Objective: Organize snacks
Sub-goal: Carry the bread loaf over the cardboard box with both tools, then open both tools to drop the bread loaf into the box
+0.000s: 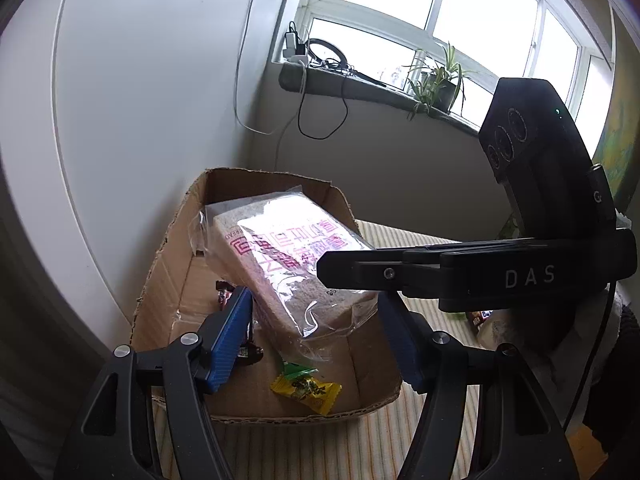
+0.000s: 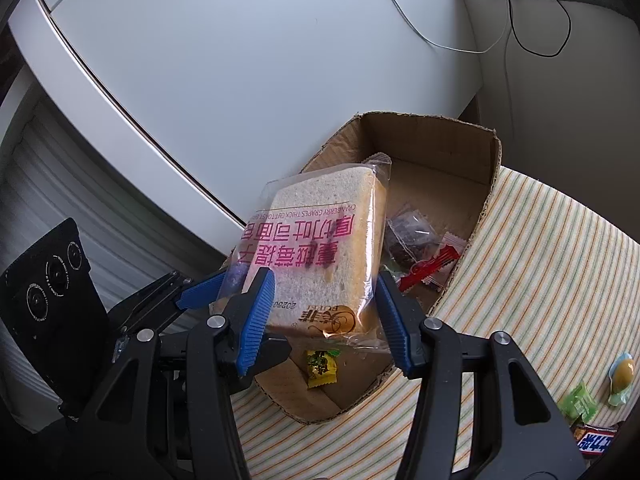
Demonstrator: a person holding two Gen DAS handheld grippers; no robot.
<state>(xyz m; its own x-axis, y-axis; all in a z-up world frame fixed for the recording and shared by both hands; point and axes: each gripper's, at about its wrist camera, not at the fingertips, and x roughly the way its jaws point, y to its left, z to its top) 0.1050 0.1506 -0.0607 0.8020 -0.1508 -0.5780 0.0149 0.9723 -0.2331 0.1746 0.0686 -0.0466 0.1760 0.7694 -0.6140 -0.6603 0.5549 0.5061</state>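
Bread in a clear pink-lettered wrapper (image 2: 320,256) hangs tilted over the open brown cardboard box (image 2: 490,184), pinched by the right gripper (image 2: 324,312) for lowering among the sweets, while the left gripper (image 1: 316,332) gapes wide alongside, unloaded.

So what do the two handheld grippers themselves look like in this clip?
Both match: black plastic frames with triangular cut-outs, silver pivot bolts, and ribbed blue pads. The left gripper and right gripper each carry a black camera block with three round lenses. The right one's body reads "DAS" in pale letters, with a black cable trailing from it.
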